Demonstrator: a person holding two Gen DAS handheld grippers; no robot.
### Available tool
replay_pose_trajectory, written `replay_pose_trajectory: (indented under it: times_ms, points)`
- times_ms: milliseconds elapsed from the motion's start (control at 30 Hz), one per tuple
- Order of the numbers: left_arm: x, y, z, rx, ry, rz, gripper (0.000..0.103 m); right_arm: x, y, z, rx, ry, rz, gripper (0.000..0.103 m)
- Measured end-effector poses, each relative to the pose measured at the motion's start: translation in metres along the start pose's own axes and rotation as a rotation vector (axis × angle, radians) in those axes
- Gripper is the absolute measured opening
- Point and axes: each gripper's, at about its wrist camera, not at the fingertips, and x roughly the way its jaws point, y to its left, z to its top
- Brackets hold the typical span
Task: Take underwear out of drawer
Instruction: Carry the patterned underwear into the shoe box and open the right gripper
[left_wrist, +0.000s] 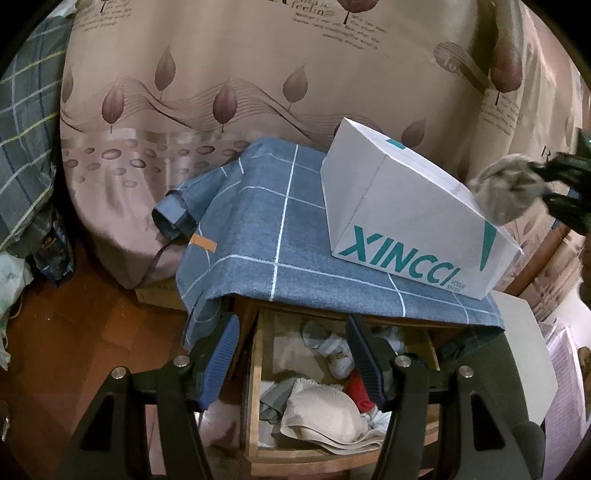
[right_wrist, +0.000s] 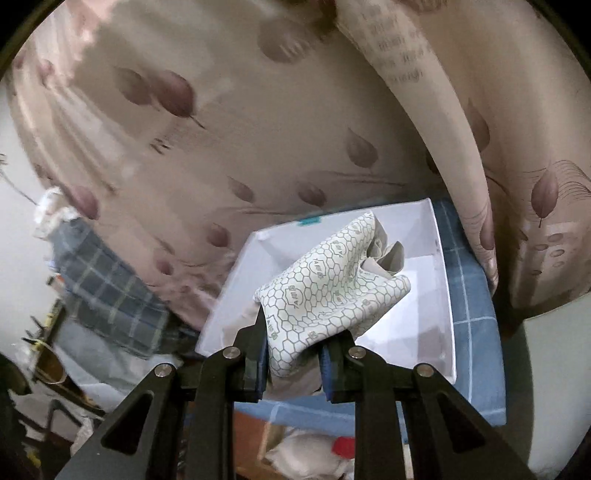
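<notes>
- Right gripper (right_wrist: 295, 354) of mine is clamped on a folded pair of white underwear printed with a grey honeycomb pattern (right_wrist: 332, 291), pinching one corner so the rest hangs free over the box below.
- Beneath it sits a white cardboard shoebox with teal lettering (left_wrist: 406, 221); I judge it the drop spot, since the cloth hangs directly above its open inside and not yet on its floor.
- Left gripper (left_wrist: 291, 354) is spread wide and holds nothing; it hovers above the open light wooden drawer (left_wrist: 255, 369), well placed, I think, to go in for another piece.
- Inside the drawer lie more garments in a loose heap: a cream ribbed piece (left_wrist: 325, 413), a small red one (left_wrist: 358, 391) and pale crumpled ones further back.
- The shoebox rests on a blue cloth with a white grid (left_wrist: 280, 229) that drapes the worktop, a bedside cabinet, and overhangs the drawer's front edge.
- Behind it hangs a beige bedspread with brown leaf prints (left_wrist: 258, 74); a grey-blue plaid pillow (left_wrist: 26, 147) lies to the left, and the floor is reddish-brown wood (left_wrist: 92, 314).
</notes>
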Motion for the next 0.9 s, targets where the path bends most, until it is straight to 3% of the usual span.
replay_pose_trajectory:
  times_ms: [233,667,800,900]
  points:
    - [0.000,-0.006,-0.002,0.039,0.000,0.009,0.062,0.052,-0.015,-0.004,0.007,0.077,-0.060,0.020]
    - [0.001,-0.008,-0.002,0.052,0.003,0.013,0.062,0.102,-0.021,-0.021,-0.010,0.166,-0.141,0.021]
    - [0.001,-0.008,-0.002,0.057,0.008,0.018,0.062,0.101,-0.019,-0.021,-0.017,0.143,-0.135,0.031]
    - [0.001,-0.008,-0.002,0.067,0.015,0.017,0.062,0.073,-0.018,-0.021,-0.013,0.033,-0.113,0.056]
